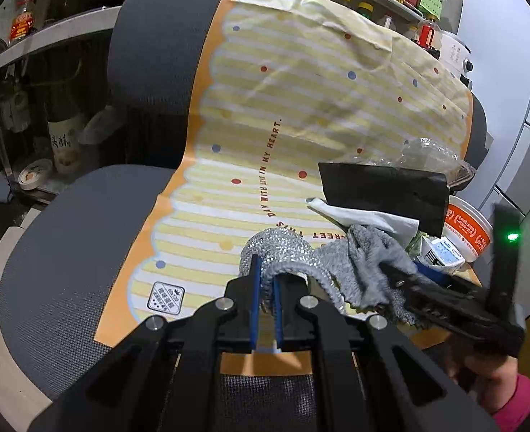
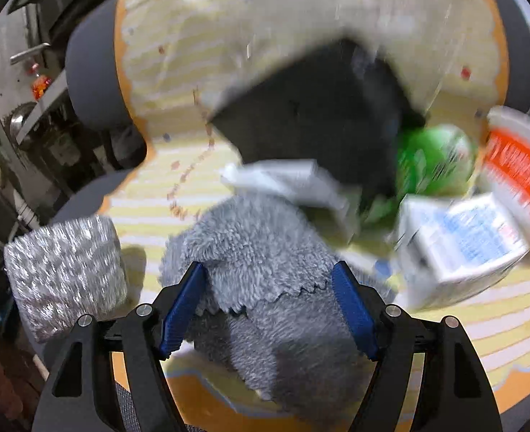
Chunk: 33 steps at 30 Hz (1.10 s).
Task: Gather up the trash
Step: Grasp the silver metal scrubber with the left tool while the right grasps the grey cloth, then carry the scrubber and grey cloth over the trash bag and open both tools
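**Gathering the litter on the chair seat: one piece pinched, the cloth next**

Clearing the pile is under way, by my reading. The left gripper [image 1: 265, 280] has its blue pads nearly together on the silvery, sparkling mesh scouring pad [image 1: 275, 252], which bulges out just past the fingertips; in the right wrist view the same pad [image 2: 67, 277] sits at the left of the grey fluffy microfibre cloth [image 2: 265, 252].

The right gripper [image 2: 268, 302] stands wide apart, nothing in its grasp, its blue pads [image 2: 184, 306] flanking the cloth, whose zigzag edge lies between them. Whether the pads touch the fabric I cannot tell; the view is blurred.

Everything rests on the yellow-striped, orange-bordered paper sheet [image 1: 301, 108] draped over the dark grey mesh office chair [image 1: 67, 252]. Beyond the cloth lie a flat black card [image 1: 383, 187], a white tissue [image 1: 365, 217], a small white-and-blue carton [image 2: 463, 244], a green wrapper [image 2: 434, 158] and an orange-and-white paper tub [image 2: 520, 176].

The next move probably calls for shutting on the cloth; soft pile compresses, so a deep bite helps.
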Available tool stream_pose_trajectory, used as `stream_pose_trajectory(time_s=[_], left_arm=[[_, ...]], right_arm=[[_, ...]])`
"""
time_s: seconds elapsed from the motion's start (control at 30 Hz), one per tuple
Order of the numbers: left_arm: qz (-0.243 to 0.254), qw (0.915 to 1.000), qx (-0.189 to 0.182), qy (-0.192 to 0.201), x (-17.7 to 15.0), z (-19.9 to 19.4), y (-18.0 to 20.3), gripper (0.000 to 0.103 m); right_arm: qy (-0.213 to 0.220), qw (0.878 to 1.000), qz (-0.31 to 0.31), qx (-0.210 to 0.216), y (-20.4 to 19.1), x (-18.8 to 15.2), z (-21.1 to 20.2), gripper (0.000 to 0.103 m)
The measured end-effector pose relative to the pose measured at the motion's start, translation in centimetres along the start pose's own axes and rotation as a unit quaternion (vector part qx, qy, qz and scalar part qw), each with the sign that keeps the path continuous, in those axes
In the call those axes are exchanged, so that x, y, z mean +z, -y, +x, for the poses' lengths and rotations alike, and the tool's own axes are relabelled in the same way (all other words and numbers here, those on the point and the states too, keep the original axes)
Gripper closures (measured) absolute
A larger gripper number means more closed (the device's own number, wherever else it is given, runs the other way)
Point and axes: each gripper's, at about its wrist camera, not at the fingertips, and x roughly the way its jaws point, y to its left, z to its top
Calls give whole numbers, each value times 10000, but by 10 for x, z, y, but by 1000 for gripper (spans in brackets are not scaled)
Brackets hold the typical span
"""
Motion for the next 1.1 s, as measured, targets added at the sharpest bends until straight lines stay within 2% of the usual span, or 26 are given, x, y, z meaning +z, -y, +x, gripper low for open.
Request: stream_pose_trajectory(time_s=[0.03,0.1,0.13,0.17,0.23,0.37,0.53,0.63,0.83,0.97,1.1], left_arm=[[6,10000,4,-10,-1,0,0,99],[25,10000,6,-25,-1,1,0,99],[26,10000,8,-33,-1,1,0,99],[26,10000,10,-40,-2,1,1,99],[36,10000,17,-36,-2,-1,3,99],[109,9999,36,22,0,-8,10,99],[268,9996,-94,97,2,-21,32,99],[441,9986,-263,143,-1,-30,56,99],[856,9926,-856,137,-12,-35,122,99],[1256,9831,-1326,149,-26,-39,173,99],[1627,9687,-1874,40,-44,-39,224,99]], right_arm=[[66,9999,-72,-64,-3,-4,-1,30],[61,9997,-206,-86,-6,-9,-3,43],[65,9997,-214,35,-7,-11,-8,72],[31,9997,-191,128,-6,-12,-11,85],[101,9995,-251,187,-7,-15,-22,88],[348,9965,-406,644,-8,-24,-64,88],[821,9935,-341,705,8,-36,-128,88],[1094,9924,-192,527,27,-41,-161,88],[1501,9885,168,-35,76,-63,-214,88],[1688,9835,474,-443,108,-81,-246,88],[1832,9744,863,-972,140,-109,-282,88]])
